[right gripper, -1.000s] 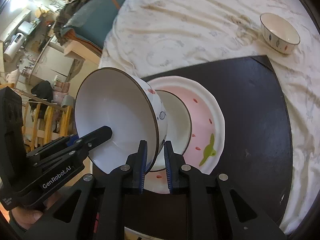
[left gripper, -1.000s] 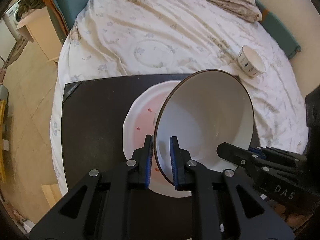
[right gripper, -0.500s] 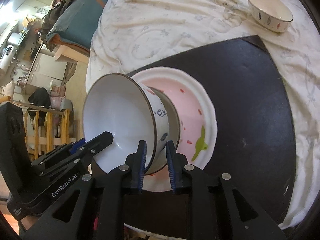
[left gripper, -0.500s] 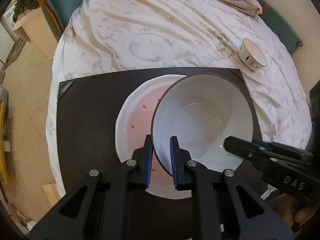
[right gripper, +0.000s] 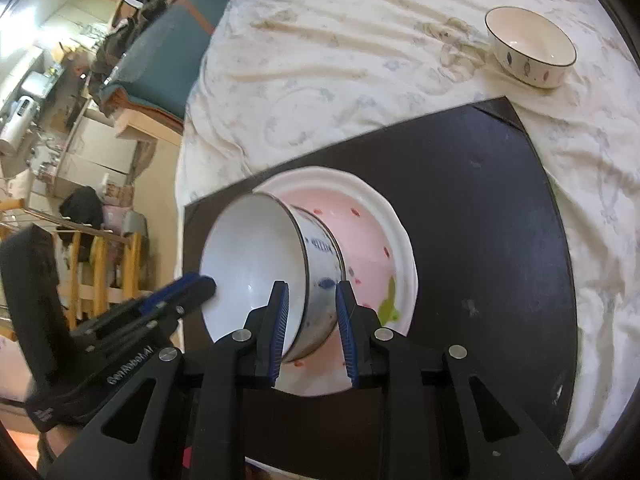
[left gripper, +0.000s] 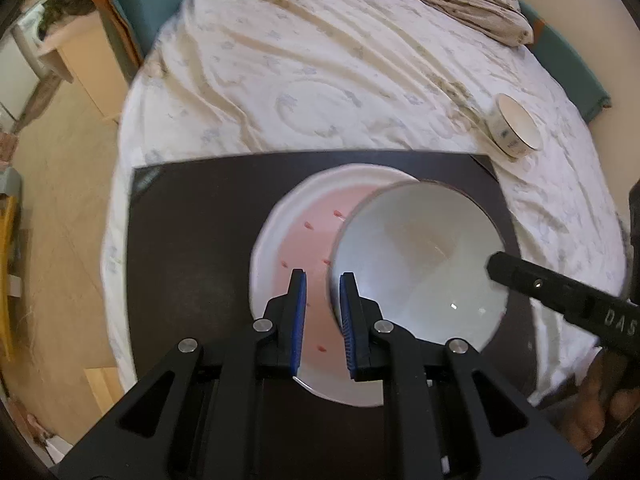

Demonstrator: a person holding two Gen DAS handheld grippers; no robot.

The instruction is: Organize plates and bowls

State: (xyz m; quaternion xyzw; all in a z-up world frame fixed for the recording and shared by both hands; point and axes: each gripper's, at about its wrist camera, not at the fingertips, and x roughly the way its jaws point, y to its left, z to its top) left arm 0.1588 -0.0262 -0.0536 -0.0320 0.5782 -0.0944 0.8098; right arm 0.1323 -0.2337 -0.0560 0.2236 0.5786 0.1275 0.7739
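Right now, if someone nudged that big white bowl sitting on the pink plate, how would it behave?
The big white bowl looks like glazed ceramic: probably rigid, slick and breakable. It sits off-centre on the pink plate, so a nudge might slide it. Both grippers are open around its rim, so nothing steadies it.

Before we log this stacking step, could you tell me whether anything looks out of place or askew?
One small patterned bowl sits alone on the bedsheet, off the dark board where the white bowl rests in another bowl on the pink plate. Nothing looks spilled or broken.
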